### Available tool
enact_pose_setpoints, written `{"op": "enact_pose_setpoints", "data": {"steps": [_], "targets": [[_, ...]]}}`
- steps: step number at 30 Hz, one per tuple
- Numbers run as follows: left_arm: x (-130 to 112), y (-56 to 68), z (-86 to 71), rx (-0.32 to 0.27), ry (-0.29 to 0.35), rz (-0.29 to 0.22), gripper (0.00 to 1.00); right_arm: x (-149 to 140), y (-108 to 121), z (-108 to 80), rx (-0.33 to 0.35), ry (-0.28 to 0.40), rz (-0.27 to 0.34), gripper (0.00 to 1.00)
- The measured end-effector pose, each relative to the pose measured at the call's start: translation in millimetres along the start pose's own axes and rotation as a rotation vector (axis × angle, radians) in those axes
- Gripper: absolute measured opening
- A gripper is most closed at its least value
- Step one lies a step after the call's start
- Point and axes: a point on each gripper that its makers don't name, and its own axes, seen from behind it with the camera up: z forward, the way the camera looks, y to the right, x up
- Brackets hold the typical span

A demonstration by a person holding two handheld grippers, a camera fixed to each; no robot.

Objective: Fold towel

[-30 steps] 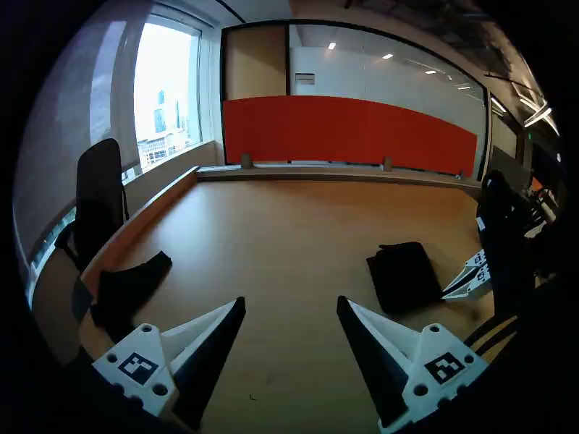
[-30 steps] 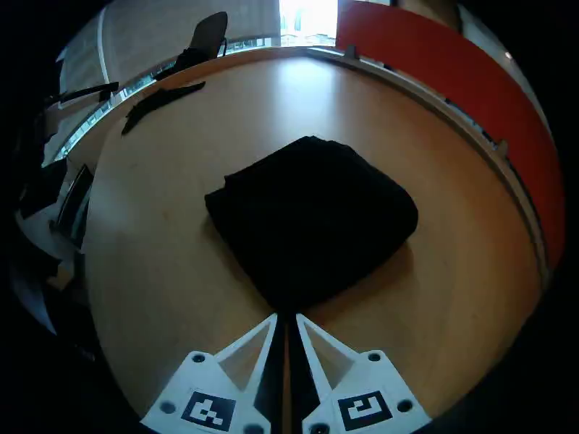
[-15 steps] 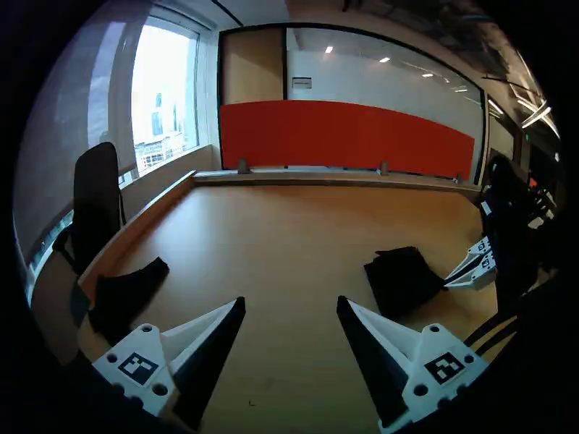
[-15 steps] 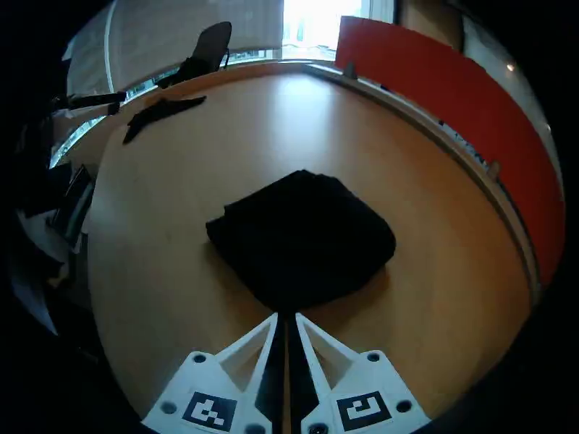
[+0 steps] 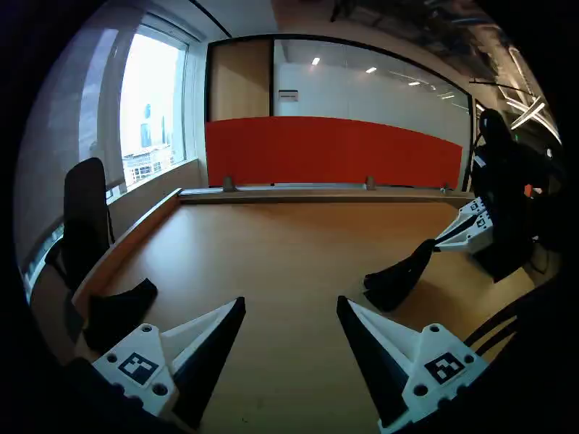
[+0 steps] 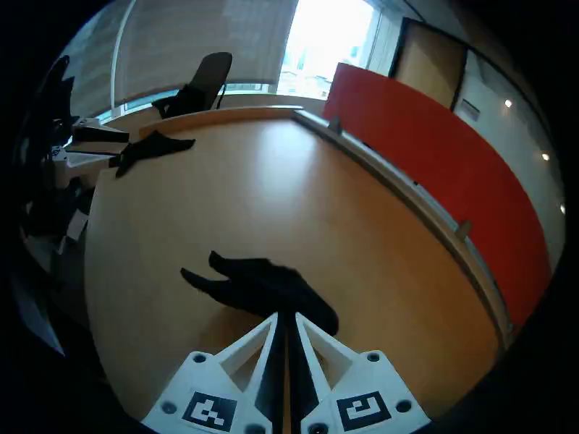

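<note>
Right gripper: my right gripper [image 6: 286, 318] has its fingers drawn almost together, with an edge of the black towel [image 6: 264, 286] pinched between the tips.
Towel: it is lifted at the pinched edge, and the rest droops onto the wooden table [image 6: 289, 195]. In the left gripper view I see it as a slanted strip running from those fingertips down to a bunched end on the wood.
Left gripper: my left gripper [image 5: 289, 300] has its fingers spread wide over bare wood, well apart from the towel, which lies off to its right.
Second cloth: another black cloth [image 5: 116, 311] lies near the table's left edge.
Chair: a dark office chair [image 5: 83, 210] stands just beyond that edge.
Far side: a red panel [image 5: 333, 152] runs along the table's far edge, with a bright window [image 5: 148, 123] to its left.
</note>
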Motion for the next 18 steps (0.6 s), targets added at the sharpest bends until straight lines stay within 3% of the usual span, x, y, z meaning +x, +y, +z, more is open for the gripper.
{"op": "enact_pose_setpoints", "data": {"steps": [9,18], "targets": [[16,9.1,2.7,-0.036,0.027,0.012,0.94,33,38,-32.6,-0.077,0.046,-0.049,0.01],[22,14.2,3.8,-0.059,0.039,0.020,0.94,27,72,-61.2,-0.141,0.045,-0.019,0.01]]}}
